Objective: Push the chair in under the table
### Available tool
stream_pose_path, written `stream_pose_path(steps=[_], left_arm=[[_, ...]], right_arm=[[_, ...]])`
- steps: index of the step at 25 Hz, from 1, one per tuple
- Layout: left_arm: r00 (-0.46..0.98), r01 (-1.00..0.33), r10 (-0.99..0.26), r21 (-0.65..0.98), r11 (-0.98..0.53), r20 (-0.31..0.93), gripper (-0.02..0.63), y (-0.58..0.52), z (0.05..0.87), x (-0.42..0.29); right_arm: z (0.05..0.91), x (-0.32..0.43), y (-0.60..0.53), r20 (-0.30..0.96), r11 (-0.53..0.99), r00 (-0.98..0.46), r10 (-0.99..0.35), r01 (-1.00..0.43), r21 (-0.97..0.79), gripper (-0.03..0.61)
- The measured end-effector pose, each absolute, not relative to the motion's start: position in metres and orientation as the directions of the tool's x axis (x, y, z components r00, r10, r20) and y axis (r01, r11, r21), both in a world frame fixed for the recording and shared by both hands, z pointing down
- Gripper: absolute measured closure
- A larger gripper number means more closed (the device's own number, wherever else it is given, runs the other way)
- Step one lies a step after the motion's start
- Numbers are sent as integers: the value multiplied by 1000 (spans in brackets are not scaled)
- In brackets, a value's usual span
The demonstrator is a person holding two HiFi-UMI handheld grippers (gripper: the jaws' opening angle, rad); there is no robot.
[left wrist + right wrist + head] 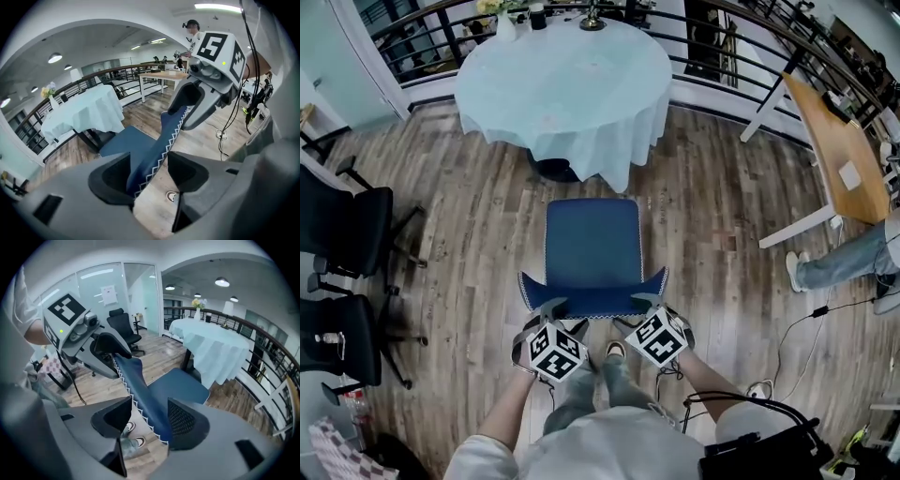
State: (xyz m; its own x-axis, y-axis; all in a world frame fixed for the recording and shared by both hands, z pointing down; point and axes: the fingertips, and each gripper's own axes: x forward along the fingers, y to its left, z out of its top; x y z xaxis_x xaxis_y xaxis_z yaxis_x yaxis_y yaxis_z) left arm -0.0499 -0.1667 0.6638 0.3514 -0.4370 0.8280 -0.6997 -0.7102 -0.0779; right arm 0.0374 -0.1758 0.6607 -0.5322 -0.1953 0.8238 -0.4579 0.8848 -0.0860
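Far left in the head view, two black office chairs (342, 230) stand on the wood floor (478, 234), well apart from the work.

The left claw (551, 307) sits at the left end of the backrest (592, 300) of the blue chair (592, 244). In the left gripper view this claw (150, 171) is spread wide. The backrest's top edge, with its white zigzag stitching (161, 150), runs up between the two pads, which do not pinch it.

The blue chair stands in the middle of the floor, backrest toward the person and seat toward the round counter (562, 80). The counter wears a pale blue cloth that hangs down its sides. The seat's front edge comes close to the hanging cloth but is not under it. A white vase (504, 25) stands at the counter's far rim, by the dark railing (431, 28).

The right claw (645, 302) sits at the backrest's right end, level with the left one. In the right gripper view this claw (150, 418) is also spread. The stitched edge passes between the pads and lies against the right-hand one, while the other stands clear of it.

Further right, a wooden counter (839, 150) on white legs stands near the railing. A person's legs (844, 262) in jeans show beside it, and black cables (797, 328) trail over the floor.
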Motion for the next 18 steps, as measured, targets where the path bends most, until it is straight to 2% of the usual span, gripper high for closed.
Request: stream_pose_path(steps=[7,18], left_arm=[[335,-722,-459,-89,-687,823,362,-171,664,-51],[331,-728,-440,-70,-682,835,360,-175,664,-49]], right_arm=[[664,39,-178,836,890,-524,-162,-444,-106,334],[664,40,-183,825,892,-533,-186,-443,-85,334]])
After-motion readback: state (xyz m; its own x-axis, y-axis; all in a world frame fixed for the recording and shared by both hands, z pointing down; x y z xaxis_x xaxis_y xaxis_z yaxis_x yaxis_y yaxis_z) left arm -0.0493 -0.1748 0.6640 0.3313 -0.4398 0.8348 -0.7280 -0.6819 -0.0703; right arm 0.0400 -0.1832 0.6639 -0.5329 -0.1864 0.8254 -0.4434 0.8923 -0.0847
